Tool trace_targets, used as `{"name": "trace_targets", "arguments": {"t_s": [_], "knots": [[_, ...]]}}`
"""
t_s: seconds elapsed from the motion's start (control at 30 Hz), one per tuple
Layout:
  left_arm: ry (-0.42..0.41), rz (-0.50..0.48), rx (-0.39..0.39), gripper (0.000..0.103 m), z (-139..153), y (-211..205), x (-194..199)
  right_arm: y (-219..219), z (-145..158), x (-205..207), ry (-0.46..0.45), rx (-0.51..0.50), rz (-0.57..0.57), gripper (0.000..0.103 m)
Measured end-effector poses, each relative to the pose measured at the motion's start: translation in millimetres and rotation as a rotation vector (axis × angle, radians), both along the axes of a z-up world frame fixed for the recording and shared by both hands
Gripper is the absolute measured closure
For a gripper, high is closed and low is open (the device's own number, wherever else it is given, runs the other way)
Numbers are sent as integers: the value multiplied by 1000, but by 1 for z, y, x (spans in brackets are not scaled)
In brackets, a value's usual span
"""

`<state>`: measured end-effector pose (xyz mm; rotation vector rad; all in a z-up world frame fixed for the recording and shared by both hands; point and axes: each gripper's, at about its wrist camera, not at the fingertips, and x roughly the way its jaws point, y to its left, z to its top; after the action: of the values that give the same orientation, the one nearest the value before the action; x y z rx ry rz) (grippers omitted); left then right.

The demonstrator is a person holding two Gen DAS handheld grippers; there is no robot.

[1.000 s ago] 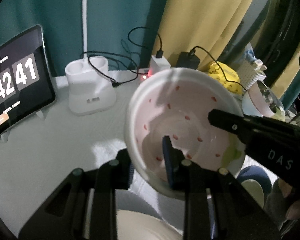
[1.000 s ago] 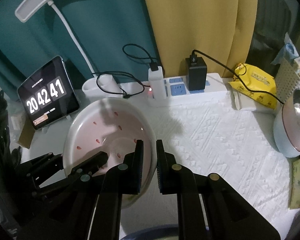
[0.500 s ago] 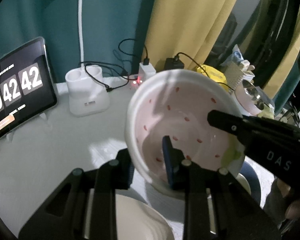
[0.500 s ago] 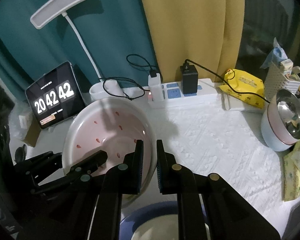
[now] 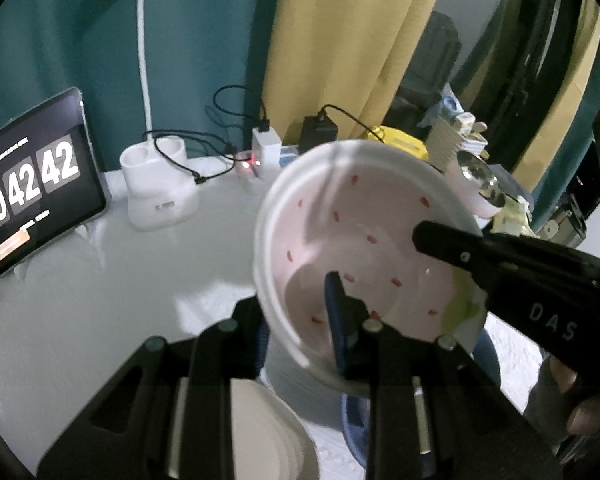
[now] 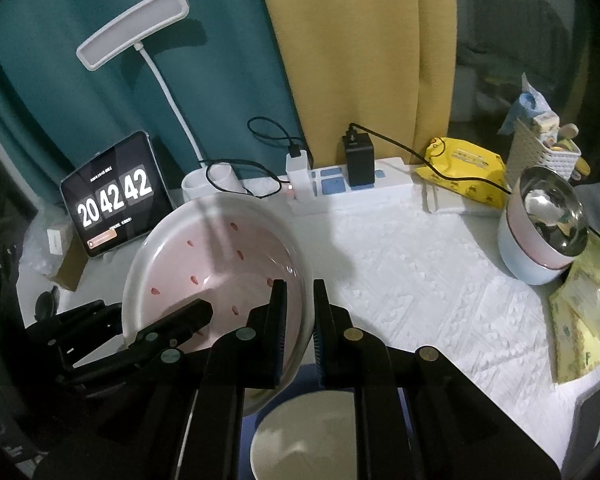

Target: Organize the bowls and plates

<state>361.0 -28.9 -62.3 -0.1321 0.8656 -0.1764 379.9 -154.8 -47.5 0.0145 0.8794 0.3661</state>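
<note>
Carrying is the step: you hold the white bowl with pink, red-flecked inside [image 6: 220, 276] above the desk [image 6: 420, 280], left gripper [image 5: 296, 316] and right gripper [image 6: 300, 312] each clamped narrowly on its rim. Next, lower it level onto the blue-rimmed bowl [image 6: 300, 432] beneath. The tablet [image 6: 116, 196] behind the pink bowl reads "20 42 42"; the right gripper's finger says "DAS".

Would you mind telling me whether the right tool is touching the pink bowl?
Touching. The right wrist view shows the right tool clamped on the pink bowl: one finger inside the rim, the other outside, with the wall pinched between them.
</note>
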Motion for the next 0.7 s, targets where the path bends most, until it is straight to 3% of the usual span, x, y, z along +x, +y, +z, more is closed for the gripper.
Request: {"name": "trace_targets", "arguments": {"t_s": [0.7], "knots": [[7, -62, 11, 77, -4, -36, -21, -38, -1, -28, -11, 13, -40, 90]]}}
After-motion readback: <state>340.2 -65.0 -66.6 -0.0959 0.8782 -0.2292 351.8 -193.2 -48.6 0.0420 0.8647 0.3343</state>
